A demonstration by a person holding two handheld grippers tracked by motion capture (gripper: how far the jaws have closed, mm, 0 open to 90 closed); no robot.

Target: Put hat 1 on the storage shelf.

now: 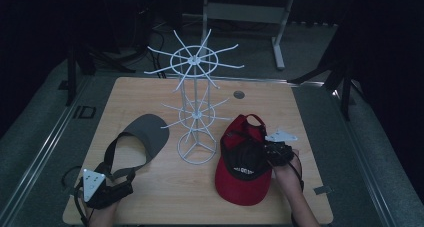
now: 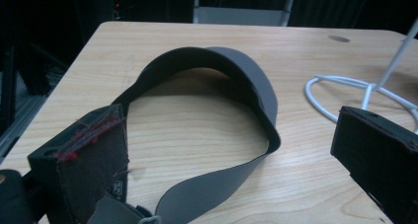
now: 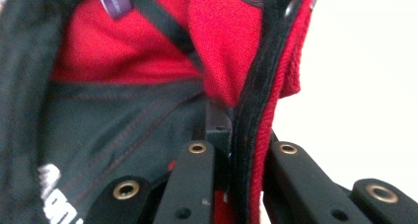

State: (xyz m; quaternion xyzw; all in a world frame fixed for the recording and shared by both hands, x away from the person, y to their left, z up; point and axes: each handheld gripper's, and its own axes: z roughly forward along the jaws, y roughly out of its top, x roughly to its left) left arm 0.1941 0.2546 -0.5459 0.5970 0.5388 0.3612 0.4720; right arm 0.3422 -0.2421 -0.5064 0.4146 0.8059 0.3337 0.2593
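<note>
A red cap (image 1: 240, 187) lies upside down on the right of the wooden table (image 1: 150, 94), its black lining facing up. My right gripper (image 1: 269, 151) is shut on the cap's right rim. In the right gripper view the jaws of the right gripper (image 3: 241, 157) pinch the black sweatband and red cloth of the cap (image 3: 226, 41). A grey visor (image 1: 150, 132) lies at the left, its strap looping toward my left gripper (image 1: 122, 188). In the left gripper view the left gripper (image 2: 231, 135) stands open, and the visor (image 2: 246, 76) strap runs between its jaws without being pressed.
A white wire rack (image 1: 195, 112) with radiating hooks stands at the table's middle, between visor and cap; its ring base (image 2: 340, 86) lies close to my left gripper's right jaw. A small round hole (image 1: 239, 94) sits behind it. A desk frame (image 1: 280, 37) stands beyond the table on a dark floor.
</note>
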